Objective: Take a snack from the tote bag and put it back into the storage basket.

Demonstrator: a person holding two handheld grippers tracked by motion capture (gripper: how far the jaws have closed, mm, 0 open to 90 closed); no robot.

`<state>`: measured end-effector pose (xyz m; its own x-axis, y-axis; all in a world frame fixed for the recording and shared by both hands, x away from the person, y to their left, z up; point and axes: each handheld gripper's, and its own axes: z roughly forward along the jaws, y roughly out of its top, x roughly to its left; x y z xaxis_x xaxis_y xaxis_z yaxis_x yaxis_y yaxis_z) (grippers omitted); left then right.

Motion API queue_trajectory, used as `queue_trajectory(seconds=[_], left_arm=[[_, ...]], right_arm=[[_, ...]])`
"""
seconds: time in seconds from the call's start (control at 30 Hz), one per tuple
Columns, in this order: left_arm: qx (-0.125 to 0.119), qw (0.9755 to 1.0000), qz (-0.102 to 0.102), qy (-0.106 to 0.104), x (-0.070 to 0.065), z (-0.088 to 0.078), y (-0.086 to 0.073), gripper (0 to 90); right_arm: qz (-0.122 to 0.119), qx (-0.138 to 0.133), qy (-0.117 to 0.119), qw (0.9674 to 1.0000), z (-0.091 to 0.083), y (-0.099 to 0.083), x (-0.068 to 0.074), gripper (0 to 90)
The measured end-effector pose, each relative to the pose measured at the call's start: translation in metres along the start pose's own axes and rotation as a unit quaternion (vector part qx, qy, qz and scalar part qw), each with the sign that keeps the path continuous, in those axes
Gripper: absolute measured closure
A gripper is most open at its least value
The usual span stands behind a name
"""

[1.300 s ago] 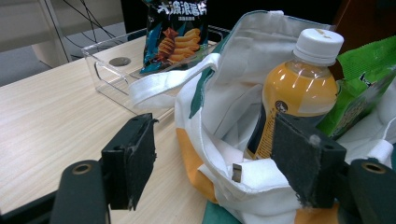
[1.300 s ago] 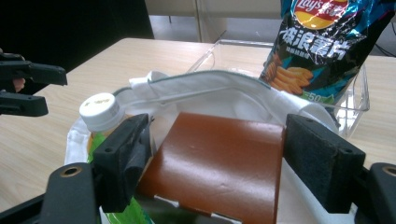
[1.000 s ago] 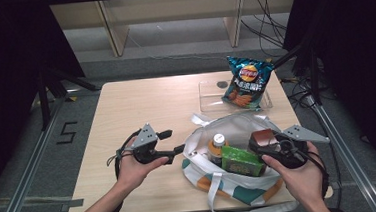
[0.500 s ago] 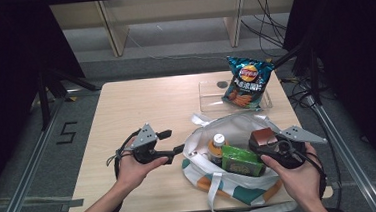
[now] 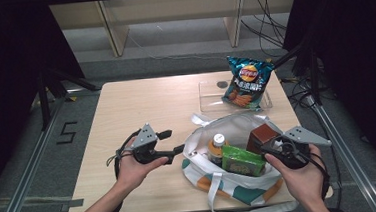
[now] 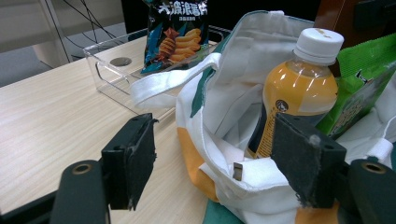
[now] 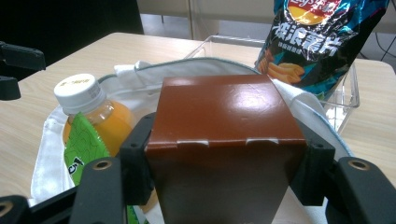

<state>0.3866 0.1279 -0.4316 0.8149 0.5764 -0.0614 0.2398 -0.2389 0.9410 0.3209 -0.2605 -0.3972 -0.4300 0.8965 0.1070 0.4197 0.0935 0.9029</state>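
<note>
A: Starting at the left, what's the left hand-held gripper (image 5: 177,141) doing?

B: Nothing much. Its jaws stand wide apart, gripping nothing, though the near rim of the white tote bag (image 6: 243,51) with its teal and orange panels lies in the gap between them, with an orange drink bottle (image 6: 299,93) standing inside the bag just beyond its far pad.

A: And what has just changed?

B: The right hand-held gripper (image 7: 224,149). Its jaws have just been closing, and the brown carton (image 7: 224,126) stands upright between them. In the right gripper view both pads sit flush against the carton's sides, so I'd call that a clamp, though a fresh one.

A: Where is the carton, then?

B: In the bag, at the right side, between those jaws. A green snack packet (image 5: 242,161) lies to the gripper's left, next to the bottle.

A: What does that mean for the work?

B: I'd judge the carton is the piece in hand: gripped, not yet lifted. It looks ready to come out of the bag.

A: And the surroundings?

B: A pale wooden table (image 5: 141,104). Beyond the right hand-held gripper a clear plastic tray (image 5: 210,92) holds a blue bag of crisps (image 5: 247,82) standing upright. Past the table, grey floor, cables, light wooden shelving, and dark curtains on both sides.
</note>
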Motion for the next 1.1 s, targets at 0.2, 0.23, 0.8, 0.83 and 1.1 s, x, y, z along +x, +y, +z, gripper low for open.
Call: queue_trajectory(seconds=[0.2, 0.23, 0.8, 0.83, 1.1], left_arm=[[0.0, 1.0, 0.0, 0.0, 0.0, 0.0, 0.0, 30.0], [0.0, 1.0, 0.0, 0.0, 0.0, 0.0, 0.0, 30.0], [0.001, 1.0, 0.0, 0.004, 0.0, -0.001, 0.0, 30.0], [0.0, 1.0, -0.001, 0.004, 0.0, -0.001, 0.0, 30.0], [0.0, 1.0, -0.001, 0.004, 0.0, -0.002, 0.0, 30.0]], right_arm=[[0.003, -0.01, 0.002, 0.9999, -0.002, 0.002, -0.002, 38.9], [0.001, -0.007, 0.0, 1.0, -0.003, 0.003, -0.002, 38.9], [-0.014, -0.04, -0.004, 0.9991, -0.01, 0.018, -0.007, 39.0], [-0.006, -0.035, -0.005, 0.9994, -0.012, 0.019, -0.007, 39.0], [-0.01, -0.053, -0.004, 0.9985, -0.015, 0.028, -0.011, 39.1]])
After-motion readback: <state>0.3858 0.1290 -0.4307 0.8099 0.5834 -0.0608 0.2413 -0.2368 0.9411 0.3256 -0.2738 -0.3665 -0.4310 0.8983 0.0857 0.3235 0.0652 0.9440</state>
